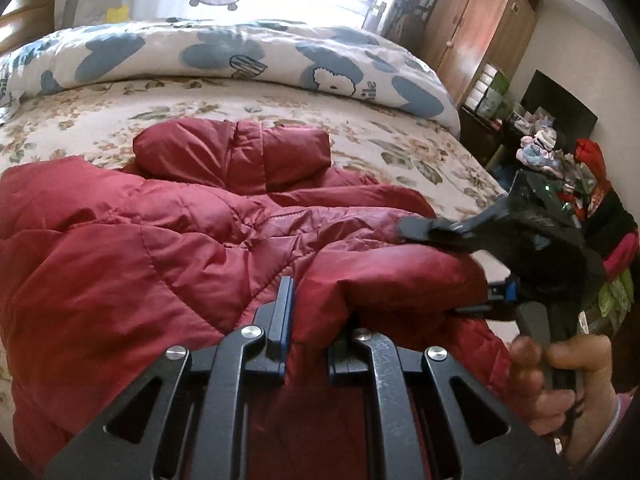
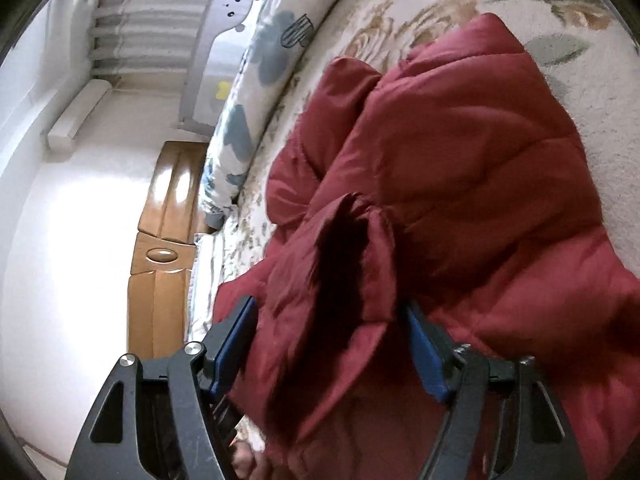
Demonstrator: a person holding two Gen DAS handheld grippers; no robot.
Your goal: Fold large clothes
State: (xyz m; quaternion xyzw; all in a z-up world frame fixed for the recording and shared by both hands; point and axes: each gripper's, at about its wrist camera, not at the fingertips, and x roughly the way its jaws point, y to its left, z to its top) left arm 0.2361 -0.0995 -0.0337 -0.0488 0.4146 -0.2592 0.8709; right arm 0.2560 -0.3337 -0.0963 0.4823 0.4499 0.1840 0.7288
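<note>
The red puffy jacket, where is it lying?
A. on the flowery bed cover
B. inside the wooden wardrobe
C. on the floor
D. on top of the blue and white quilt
A: the red puffy jacket is spread over the flowery bed cover, with the blue and white quilt rolled up behind it and the wooden wardrobe standing shut off to the side.

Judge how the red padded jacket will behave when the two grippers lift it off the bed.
The red jacket looks puffy and quilted, so probably light for its bulk and floppy, sagging beyond each grip. Its shiny shell suggests it may slip. The left gripper pinches a thick fold; the right gripper has fabric bunched between wider-set fingers.
</note>
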